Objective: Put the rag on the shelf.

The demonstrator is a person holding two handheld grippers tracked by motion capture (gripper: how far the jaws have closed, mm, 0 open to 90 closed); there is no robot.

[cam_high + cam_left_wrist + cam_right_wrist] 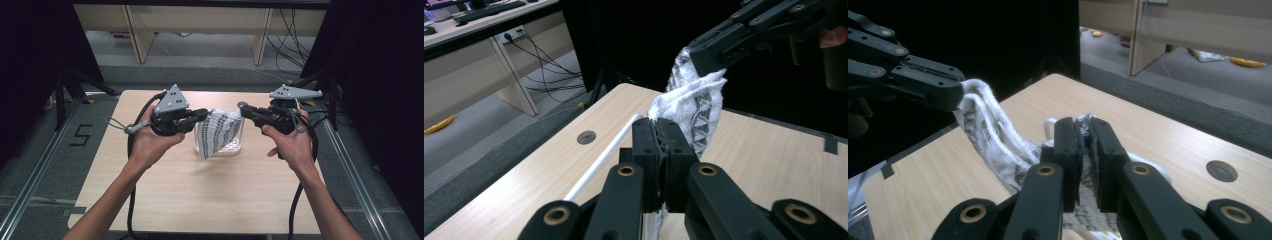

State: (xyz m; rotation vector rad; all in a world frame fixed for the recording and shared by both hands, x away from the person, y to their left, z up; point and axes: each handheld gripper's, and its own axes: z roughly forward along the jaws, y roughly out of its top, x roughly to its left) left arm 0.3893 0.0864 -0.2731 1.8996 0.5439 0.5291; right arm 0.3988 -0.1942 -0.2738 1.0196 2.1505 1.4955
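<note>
A white cloth with a dark woven pattern (220,131) hangs stretched between both grippers, above a white slatted basket (236,148) near the middle of the wooden table (200,200). My left gripper (204,114) is shut on the cloth's left top edge. My right gripper (243,111) is shut on its right top edge. In the left gripper view my jaws (660,131) pinch the cloth (696,107), and the right gripper (709,55) grips it farther off. In the right gripper view my jaws (1083,131) clamp the cloth (993,135), with the left gripper (948,91) holding its far end.
The table has a round hole (586,137) near one edge. Black curtains flank both sides. Beyond the table stand pale desk legs (142,42) and loose cables (290,45) on the grey floor. Metal rails (30,180) run beside the table.
</note>
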